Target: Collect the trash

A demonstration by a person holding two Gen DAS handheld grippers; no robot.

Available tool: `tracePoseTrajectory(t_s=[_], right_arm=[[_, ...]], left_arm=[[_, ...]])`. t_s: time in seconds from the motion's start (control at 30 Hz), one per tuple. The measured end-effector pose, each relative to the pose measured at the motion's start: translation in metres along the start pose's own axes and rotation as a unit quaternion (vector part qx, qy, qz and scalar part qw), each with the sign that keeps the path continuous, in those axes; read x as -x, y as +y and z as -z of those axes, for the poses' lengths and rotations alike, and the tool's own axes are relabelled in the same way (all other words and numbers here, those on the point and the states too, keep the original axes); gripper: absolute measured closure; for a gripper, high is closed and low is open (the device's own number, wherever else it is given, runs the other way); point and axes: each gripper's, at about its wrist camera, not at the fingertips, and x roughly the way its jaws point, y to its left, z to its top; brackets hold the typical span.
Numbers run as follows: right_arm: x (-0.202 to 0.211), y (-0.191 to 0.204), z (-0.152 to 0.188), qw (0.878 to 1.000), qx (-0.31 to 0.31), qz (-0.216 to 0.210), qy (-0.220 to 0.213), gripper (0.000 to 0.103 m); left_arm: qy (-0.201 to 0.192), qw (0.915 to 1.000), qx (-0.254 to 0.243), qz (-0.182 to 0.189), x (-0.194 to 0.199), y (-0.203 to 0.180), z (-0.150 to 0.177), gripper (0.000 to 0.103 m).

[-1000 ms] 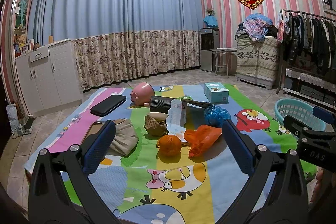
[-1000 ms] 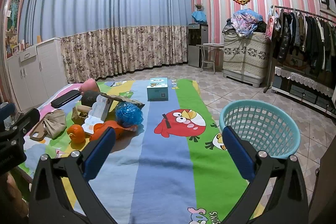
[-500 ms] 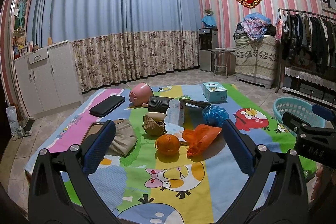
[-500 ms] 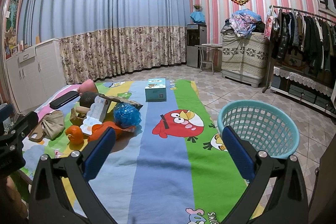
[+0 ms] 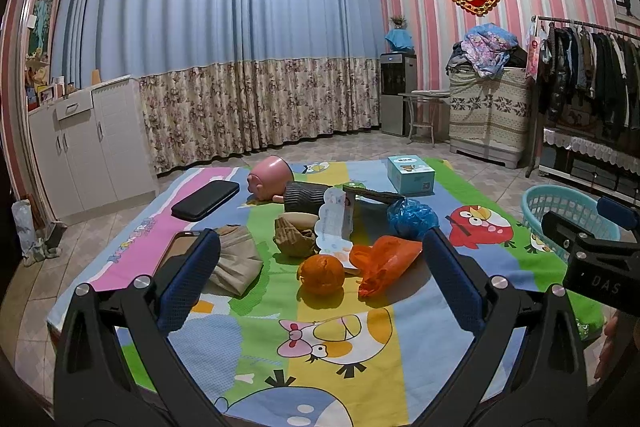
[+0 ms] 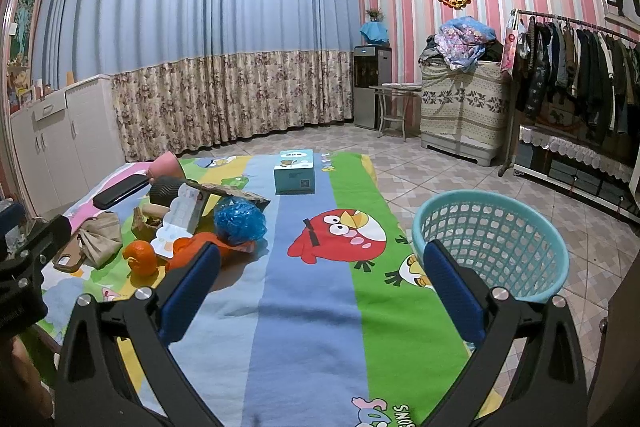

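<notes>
Trash: orange bag [image 5: 382, 259], blue bag [image 5: 412, 217], orange [image 5: 321, 273] and paper scraps clustered mid-frame on cartoon mat [image 5: 344, 343].
Basket: teal basket [image 6: 490, 241] on tiles at mat's right edge; whole in right view, only rim at right margin in left view.
Left gripper [image 5: 320, 285]: fingers wide apart, holding nothing, low over mat's near end, framing the pile.
Right gripper [image 6: 320, 293]: fingers wide apart, holding nothing, between pile and basket.
Left view only: phone [image 5: 180, 253] beside tan pouch [image 5: 236, 261].
Farther: tissue box [image 6: 294, 173], pink cup [image 5: 269, 175].
</notes>
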Motion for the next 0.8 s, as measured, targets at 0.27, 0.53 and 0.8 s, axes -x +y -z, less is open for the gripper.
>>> tracePoseTrajectory(t_s=[0.27, 0.53, 0.8], right_arm=[[-0.0002, 0.0003, 0.0005, 1.0, 0.001, 0.0, 0.001, 0.004], [-0.0001, 0.0004, 0.0007, 1.0, 0.003, 0.001, 0.0, 0.004], [-0.0005, 0.0, 0.0006, 1.0, 0.003, 0.001, 0.0, 0.004]], left_arm=[[0.002, 1.0, 0.0, -0.001, -0.0012, 0.0013, 0.001, 0.005], [0.002, 1.0, 0.001, -0.002, -0.0028, 0.0021, 0.002, 0.005], [0.002, 1.0, 0.001, -0.003, -0.0043, 0.0027, 0.0026, 0.005]])
